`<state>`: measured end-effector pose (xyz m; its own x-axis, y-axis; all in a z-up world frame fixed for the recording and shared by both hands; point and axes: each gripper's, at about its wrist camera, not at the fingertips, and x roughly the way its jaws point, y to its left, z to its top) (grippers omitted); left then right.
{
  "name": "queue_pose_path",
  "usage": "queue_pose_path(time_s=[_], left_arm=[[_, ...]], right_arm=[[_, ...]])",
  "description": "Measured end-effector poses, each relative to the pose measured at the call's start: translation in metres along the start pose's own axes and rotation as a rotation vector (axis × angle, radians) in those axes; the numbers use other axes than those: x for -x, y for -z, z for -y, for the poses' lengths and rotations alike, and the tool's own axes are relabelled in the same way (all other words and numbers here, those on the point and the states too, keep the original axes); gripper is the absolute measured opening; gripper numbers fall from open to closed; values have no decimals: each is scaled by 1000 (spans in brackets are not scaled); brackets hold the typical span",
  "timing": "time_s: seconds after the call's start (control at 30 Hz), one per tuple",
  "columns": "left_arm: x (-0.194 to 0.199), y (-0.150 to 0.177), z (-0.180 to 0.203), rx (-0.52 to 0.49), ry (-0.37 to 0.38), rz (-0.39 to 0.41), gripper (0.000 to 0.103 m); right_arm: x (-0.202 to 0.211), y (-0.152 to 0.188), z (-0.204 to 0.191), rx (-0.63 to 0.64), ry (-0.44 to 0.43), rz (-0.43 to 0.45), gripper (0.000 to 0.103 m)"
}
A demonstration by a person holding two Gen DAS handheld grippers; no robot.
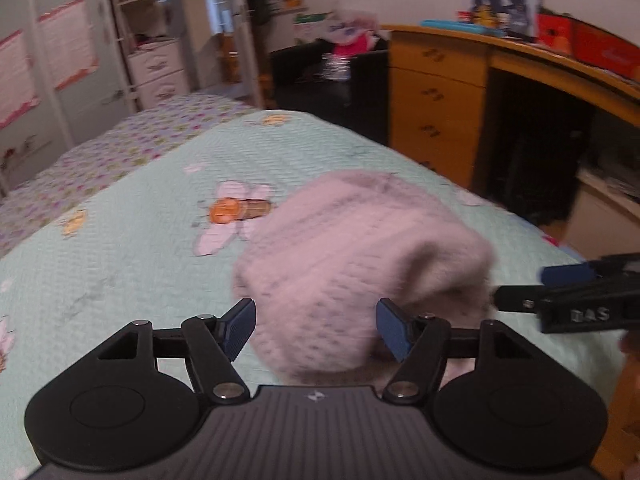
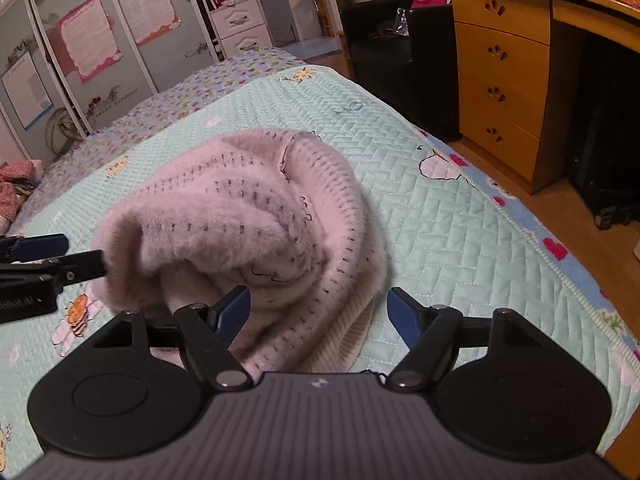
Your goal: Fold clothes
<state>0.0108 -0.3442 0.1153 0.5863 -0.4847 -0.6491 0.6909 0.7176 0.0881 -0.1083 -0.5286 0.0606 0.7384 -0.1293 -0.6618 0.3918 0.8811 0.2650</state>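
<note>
jaws: both grippers apart, empty | pink sweater [image 2: 240,216] bunched on bed quilt [image 2: 440,208]

A fluffy pale pink knitted sweater [image 2: 240,216] lies bunched in a rounded heap on the mint quilted bed [image 2: 440,208]. Rows of small dark stitches run across it, loose dark threads showing along a seam. A ribbed cream hem [image 2: 352,336] sits at its 5 o'clock edge.

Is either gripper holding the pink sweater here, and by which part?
Neither. The left gripper and right gripper are both open over the crumpled pink sweater, fingers apart, none of the fabric pinched.
</note>
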Motion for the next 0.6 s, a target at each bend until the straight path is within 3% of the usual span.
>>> queue_pose_path(time_s=[0.1,0.3,0.33,0.37,0.43,0.6], left_arm=[[0,4,7,-47,28,26,72],[-40,-5,18,-130,-33,-54,70],[-46,-7,20,-144,-43,-67,51],[-53,-8,22,-153,-50,-82,6],[-67,-10,17,-140,-45,-116,5],[-24,-29,-11,94,-13,41,4]], right_arm=[[4,5,3,-17,-19,4,78],[-6,5,-5,23,-10,-7,78],[-7,3,-6,25,-4,-8,78],[-8,2,-6,23,1,-9,78],[-11,2,-6,15,17,-18,78],[-7,10,6,-30,35,-12,78]])
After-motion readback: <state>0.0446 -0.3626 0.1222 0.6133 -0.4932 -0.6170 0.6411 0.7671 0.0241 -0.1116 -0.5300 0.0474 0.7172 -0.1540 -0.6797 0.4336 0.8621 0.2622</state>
